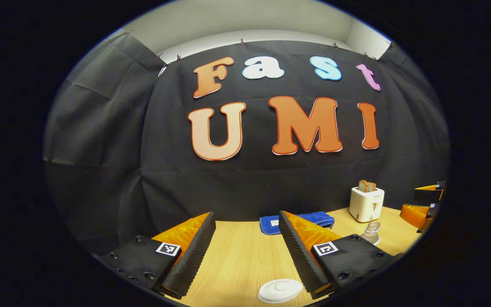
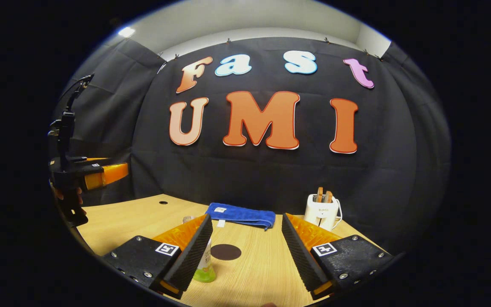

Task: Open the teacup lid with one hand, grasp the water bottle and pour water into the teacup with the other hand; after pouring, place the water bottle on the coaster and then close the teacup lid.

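Left gripper view: my left gripper hangs released, jaws wide apart with nothing between them. The flat round white teacup lid lies on the pale wooden table at about 5 o'clock, just below the gap, nearer my right-hand finger. My left hand is the nearer one to it, so I judge a short drop would reach it.

Right gripper view: my right gripper is also spread and empty. The clear plastic water bottle with a greenish base stands upright at 7 o'clock, partly behind my left-hand finger. The dark round coaster sits between the fingers, slightly farther off.
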